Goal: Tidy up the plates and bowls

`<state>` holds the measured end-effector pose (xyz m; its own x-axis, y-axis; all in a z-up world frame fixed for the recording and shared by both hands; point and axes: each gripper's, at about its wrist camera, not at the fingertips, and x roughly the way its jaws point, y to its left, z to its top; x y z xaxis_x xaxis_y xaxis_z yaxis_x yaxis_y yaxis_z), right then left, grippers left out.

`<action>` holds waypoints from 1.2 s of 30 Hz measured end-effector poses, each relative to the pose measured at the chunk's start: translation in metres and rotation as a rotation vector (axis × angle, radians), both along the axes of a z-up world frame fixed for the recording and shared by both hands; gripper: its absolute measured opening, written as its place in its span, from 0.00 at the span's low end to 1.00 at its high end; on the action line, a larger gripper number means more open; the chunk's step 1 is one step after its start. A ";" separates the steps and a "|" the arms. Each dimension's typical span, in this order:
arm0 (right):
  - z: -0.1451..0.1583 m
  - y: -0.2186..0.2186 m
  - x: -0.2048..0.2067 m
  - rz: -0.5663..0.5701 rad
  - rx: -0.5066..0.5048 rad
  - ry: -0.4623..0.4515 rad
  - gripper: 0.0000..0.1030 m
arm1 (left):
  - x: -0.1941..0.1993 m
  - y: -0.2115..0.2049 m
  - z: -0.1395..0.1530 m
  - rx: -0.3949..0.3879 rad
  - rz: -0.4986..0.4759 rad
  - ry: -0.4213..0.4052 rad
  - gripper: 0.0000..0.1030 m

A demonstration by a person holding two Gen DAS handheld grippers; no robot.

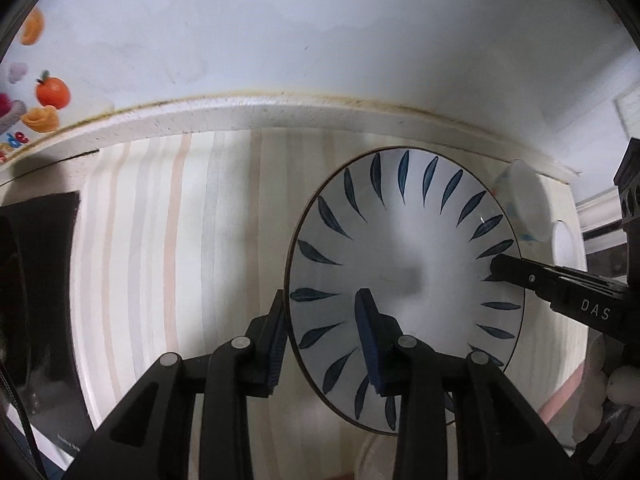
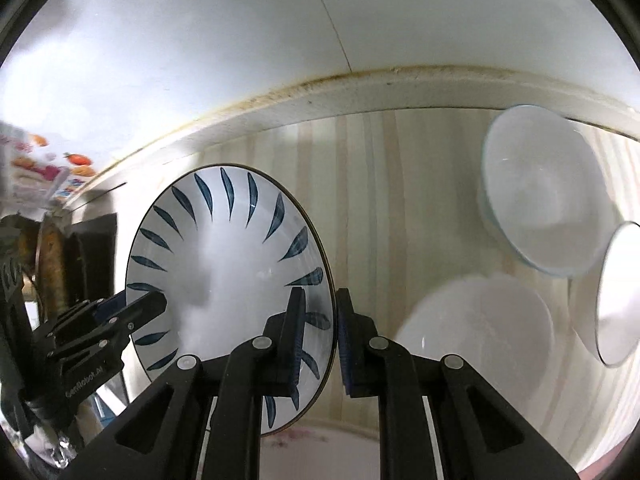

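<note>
We have the plate [image 1: 404, 280], white with blue leaves painted round its border, held between both grippers above the striped counter [image 1: 160, 240]. Our left gripper [image 1: 324, 340] is clamped on the plate's left rim, one finger under the edge and the other lying on the face. Our right gripper [image 2: 320, 336] is closed on the opposite rim the same way, its fingers drawn narrow with only the thin edge of the plate [image 2: 228, 264] between them.

We judge the plate to be glazed ceramic: stiff, fairly heavy for its thinness, slick on the surface and quick to chip or break if it drops or knocks another dish. The rim is the only sensible place to hold it, and a grip on two opposite sides keeps it from swinging. A tilt would let it slide through the pads, so we want both hands to travel together and level.

To the right, the right wrist view shows a glass bowl [image 2: 544, 192] near the back edge of the counter, a white bowl [image 2: 480, 320] closer to us, and another white dish [image 2: 618, 296] at the far right, tilted in the fisheye. They sit close together and near the plate's right side, so a move that way needs clearance. Below the plate a dish with a faint pink flower pattern [image 2: 320, 444] shows at the bottom edge. A dark object [image 1: 36, 300] stands at the counter's left end.
</note>
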<state>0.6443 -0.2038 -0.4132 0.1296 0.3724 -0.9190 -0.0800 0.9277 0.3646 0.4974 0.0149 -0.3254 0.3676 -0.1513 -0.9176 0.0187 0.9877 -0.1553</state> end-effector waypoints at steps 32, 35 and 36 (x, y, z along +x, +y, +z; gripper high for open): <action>0.000 -0.079 -0.197 0.044 0.030 0.026 0.16 | -0.127 -0.092 -0.053 0.040 -0.029 0.193 0.29; -0.019 -0.080 -0.201 0.043 0.031 0.054 0.16 | -0.125 -0.096 -0.066 0.058 -0.028 0.222 0.29; -0.024 -0.080 -0.203 0.043 0.031 0.060 0.16 | -0.126 -0.097 -0.069 0.062 -0.027 0.231 0.29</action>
